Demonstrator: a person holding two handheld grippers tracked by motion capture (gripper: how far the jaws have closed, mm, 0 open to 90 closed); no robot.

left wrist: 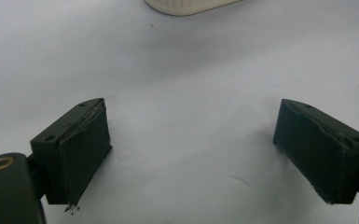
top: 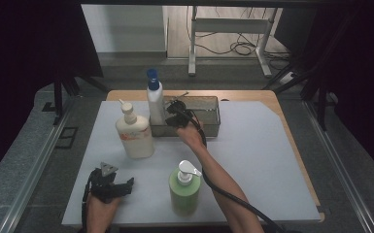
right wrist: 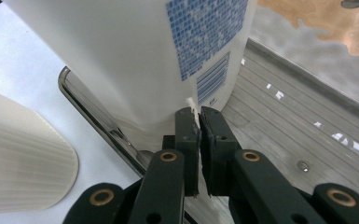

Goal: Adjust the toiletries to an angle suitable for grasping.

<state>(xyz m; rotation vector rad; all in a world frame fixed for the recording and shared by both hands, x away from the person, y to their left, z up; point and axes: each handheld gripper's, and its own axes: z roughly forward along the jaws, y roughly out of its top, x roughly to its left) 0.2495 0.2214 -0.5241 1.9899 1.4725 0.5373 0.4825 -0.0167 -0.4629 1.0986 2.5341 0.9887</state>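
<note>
A white bottle with a blue cap stands upright at the left end of a metal tray. My right gripper reaches over the tray's near rim. Its jaws are shut, and their tips sit against the bottle's lower edge by the barcode. A tiny white sliver shows at the tips. Down at the front left of the white mat, my left gripper rests low with its jaws wide open and nothing between them.
A cream pump bottle stands just left of the tray, and its base lies ahead of the left gripper. A green pump bottle stands at the front centre beside the right forearm. The right gripper's cable trails off the front edge.
</note>
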